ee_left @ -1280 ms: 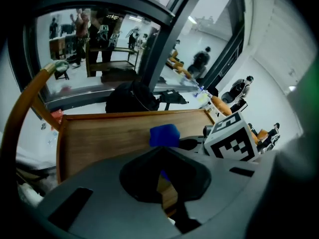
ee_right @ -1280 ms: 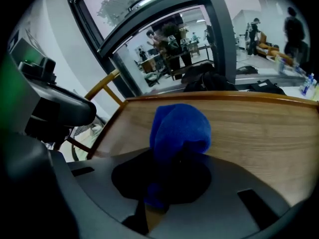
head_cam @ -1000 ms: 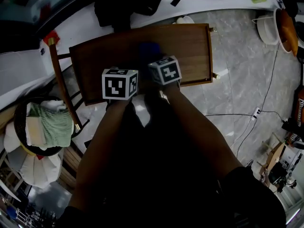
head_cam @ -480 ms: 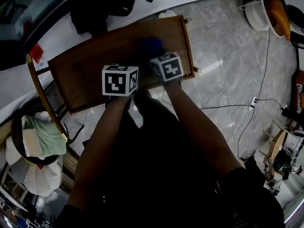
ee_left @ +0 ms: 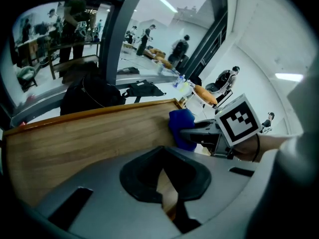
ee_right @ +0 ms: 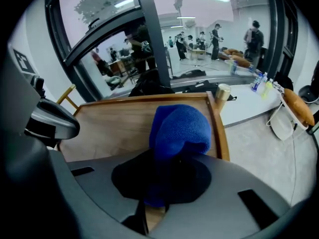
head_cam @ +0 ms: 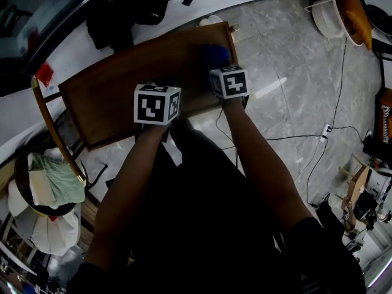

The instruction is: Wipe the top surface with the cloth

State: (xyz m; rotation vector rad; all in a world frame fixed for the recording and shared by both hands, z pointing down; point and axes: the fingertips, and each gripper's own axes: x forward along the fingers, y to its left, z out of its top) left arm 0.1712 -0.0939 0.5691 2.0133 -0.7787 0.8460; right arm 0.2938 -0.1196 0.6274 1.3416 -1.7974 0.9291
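The blue cloth [head_cam: 214, 52] lies bunched on the wooden table top [head_cam: 110, 90], near its right edge. My right gripper [head_cam: 224, 71] is shut on it. In the right gripper view the cloth [ee_right: 180, 131] bulges out of the jaws over the table top [ee_right: 109, 123], close to the raised right rim. My left gripper [head_cam: 157, 98] hovers over the table's front edge, left of the right one. In the left gripper view its jaws [ee_left: 167, 193] are shut with nothing in them. The cloth [ee_left: 182, 128] and the right gripper [ee_left: 207, 136] appear there to the right.
A wooden chair frame [head_cam: 49, 124] and a round basket with green fabric [head_cam: 55, 179] stand left of the table. A black bag [head_cam: 125, 11] lies behind it. Cables [head_cam: 306, 139] run over the marble floor at right, and a white basin [head_cam: 337, 14] sits top right.
My right gripper has carried the blue cloth rightward along the table top, closer to its right edge. The left gripper has stayed at the front edge.
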